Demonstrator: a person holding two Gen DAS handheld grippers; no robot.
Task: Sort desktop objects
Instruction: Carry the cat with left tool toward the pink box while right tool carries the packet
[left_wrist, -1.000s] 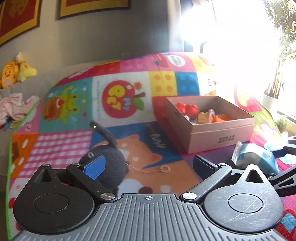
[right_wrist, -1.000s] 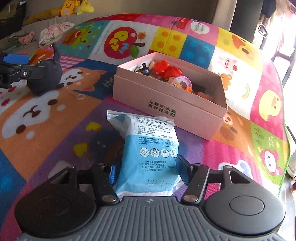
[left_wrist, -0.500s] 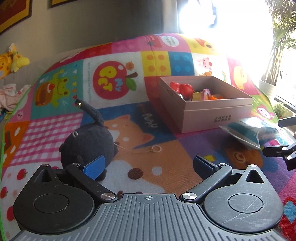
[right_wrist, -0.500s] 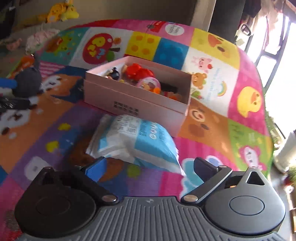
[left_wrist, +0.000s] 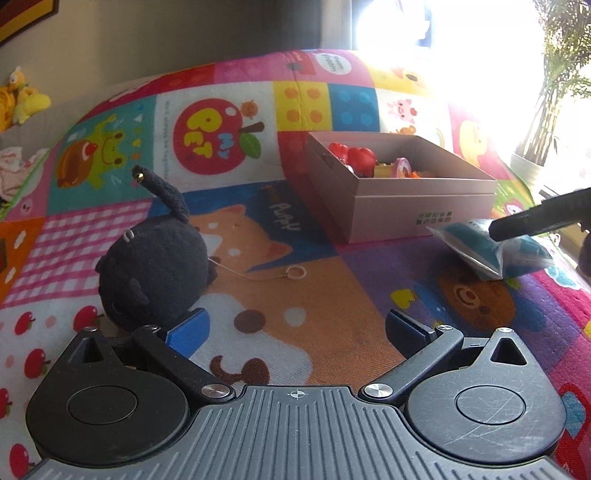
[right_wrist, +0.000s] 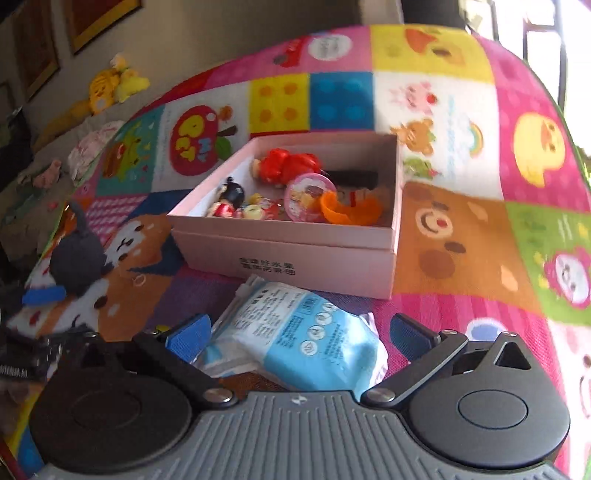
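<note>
A blue-and-white sealed pack (right_wrist: 288, 325) lies on the colourful play mat just in front of a pink cardboard box (right_wrist: 295, 258). My right gripper (right_wrist: 301, 336) straddles the pack; its jaws are opening and the blue pads stand clear of it on both sides. In the left wrist view the pack (left_wrist: 491, 247) rests right of the box (left_wrist: 406, 210), with a right finger (left_wrist: 543, 218) over it. My left gripper (left_wrist: 295, 328) is open and holds nothing. A black plush toy (left_wrist: 155, 266) with a string loop sits just ahead of its left finger.
The box holds several small toys, among them a red figure (right_wrist: 288, 166) and an orange cup (right_wrist: 347, 210). Yellow plush toys (right_wrist: 110, 85) and crumpled cloth (right_wrist: 88, 147) lie beyond the mat's far left edge. A potted plant (left_wrist: 535, 155) stands at the right.
The right gripper's jaws spread wide and let go of the pack, which now lies flat by the box; that view rolled and swung. The left gripper drew back slightly from the black plush.
</note>
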